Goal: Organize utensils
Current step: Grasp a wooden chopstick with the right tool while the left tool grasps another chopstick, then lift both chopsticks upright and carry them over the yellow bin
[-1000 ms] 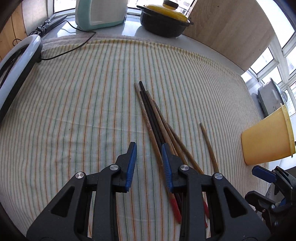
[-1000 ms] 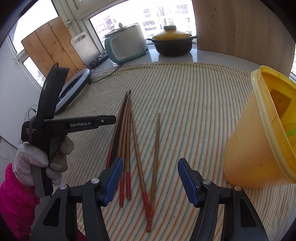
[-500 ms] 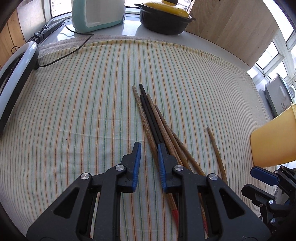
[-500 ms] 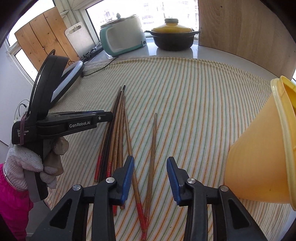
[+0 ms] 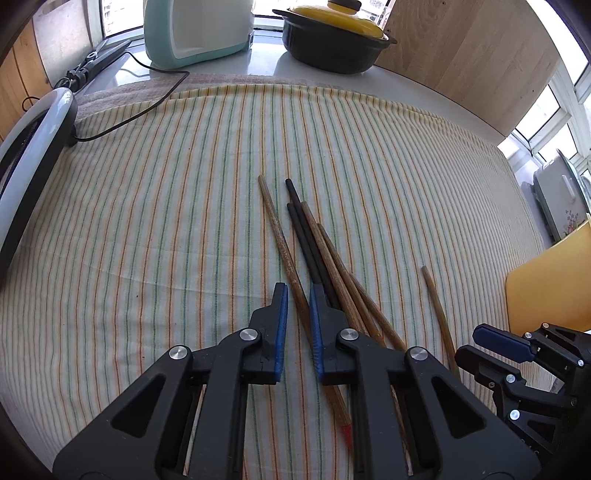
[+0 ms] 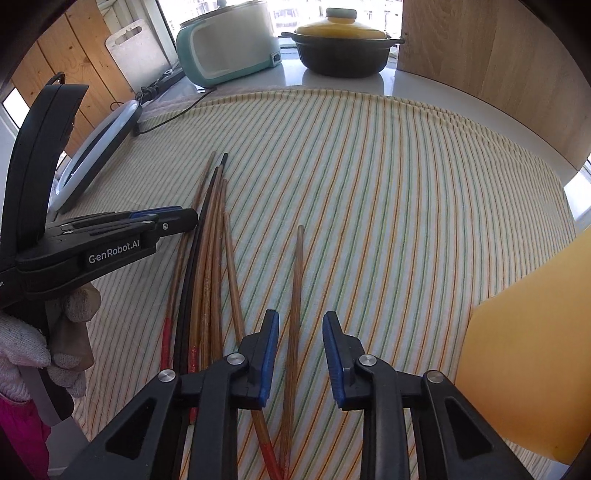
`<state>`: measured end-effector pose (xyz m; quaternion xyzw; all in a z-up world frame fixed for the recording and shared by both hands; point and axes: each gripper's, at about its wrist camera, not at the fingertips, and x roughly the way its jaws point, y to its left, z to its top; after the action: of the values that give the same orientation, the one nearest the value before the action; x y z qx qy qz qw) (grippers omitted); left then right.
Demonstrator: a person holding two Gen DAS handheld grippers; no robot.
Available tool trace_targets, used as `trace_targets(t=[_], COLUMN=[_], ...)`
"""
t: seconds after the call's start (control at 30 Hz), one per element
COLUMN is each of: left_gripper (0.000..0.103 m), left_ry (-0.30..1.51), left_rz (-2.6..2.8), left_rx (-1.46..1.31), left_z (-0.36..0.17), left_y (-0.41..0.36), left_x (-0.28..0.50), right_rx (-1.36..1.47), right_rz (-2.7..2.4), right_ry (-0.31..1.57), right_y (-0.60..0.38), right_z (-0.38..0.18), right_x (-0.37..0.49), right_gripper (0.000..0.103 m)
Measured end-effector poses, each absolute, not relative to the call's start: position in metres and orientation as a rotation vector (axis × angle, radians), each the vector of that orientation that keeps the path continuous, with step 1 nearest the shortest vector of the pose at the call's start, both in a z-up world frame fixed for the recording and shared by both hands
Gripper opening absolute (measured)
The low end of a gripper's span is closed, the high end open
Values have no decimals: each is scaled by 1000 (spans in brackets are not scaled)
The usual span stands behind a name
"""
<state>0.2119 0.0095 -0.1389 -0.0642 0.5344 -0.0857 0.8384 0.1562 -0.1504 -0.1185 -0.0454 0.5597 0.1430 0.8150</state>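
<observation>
Several wooden and black chopsticks (image 5: 314, 243) lie in a loose bundle on the striped cloth (image 5: 147, 221). My left gripper (image 5: 295, 295) is narrowly open, its jaws either side of the leftmost brown chopstick (image 5: 280, 236), low over the cloth. In the right wrist view the bundle (image 6: 207, 251) lies left and one lone brown chopstick (image 6: 296, 295) runs between the jaws of my right gripper (image 6: 298, 325), which is open. The left gripper (image 6: 173, 219) shows there from the side. A yellow cup (image 6: 524, 362) lies at the right.
A teal rice cooker (image 5: 195, 29) and a black pot with a yellow lid (image 5: 332, 37) stand at the back. A ring light (image 5: 29, 155) lies at the left edge with its cable. A wooden panel (image 5: 472, 62) stands at the back right.
Both grippers have narrowed and moved forward and down. The left jaws now straddle the leftmost chopstick; the right jaws now straddle the lone chopstick.
</observation>
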Motion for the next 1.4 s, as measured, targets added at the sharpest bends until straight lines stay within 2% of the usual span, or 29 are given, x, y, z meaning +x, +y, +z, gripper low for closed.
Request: trace_targets(t=[0.57,0.6,0.7,0.97,1.4], left_gripper=[8,7,4,4,4], left_ry=[1114,1114,1116,1099,986], left_rz=[-181,-183,-182,-186,-266], left_rx=[-128,-135,-152,-190,-244], left_z=[-141,-141,-140,-133,-91], left_y=[10,11,17,32,33], left_x=[218,217,214,201,172], right_rx=[-163,-194,-225,-157,-74], right_rz=[300,295,298,295,301], right_ry=[1258,1246,1236,1224,1055], right_y=[-139,-135,-132,-145,-168], right_z=[-133,-133,-133,-129,-73], right_x=[172,170,168,169,150], right_gripper=[19,18,5,4,4])
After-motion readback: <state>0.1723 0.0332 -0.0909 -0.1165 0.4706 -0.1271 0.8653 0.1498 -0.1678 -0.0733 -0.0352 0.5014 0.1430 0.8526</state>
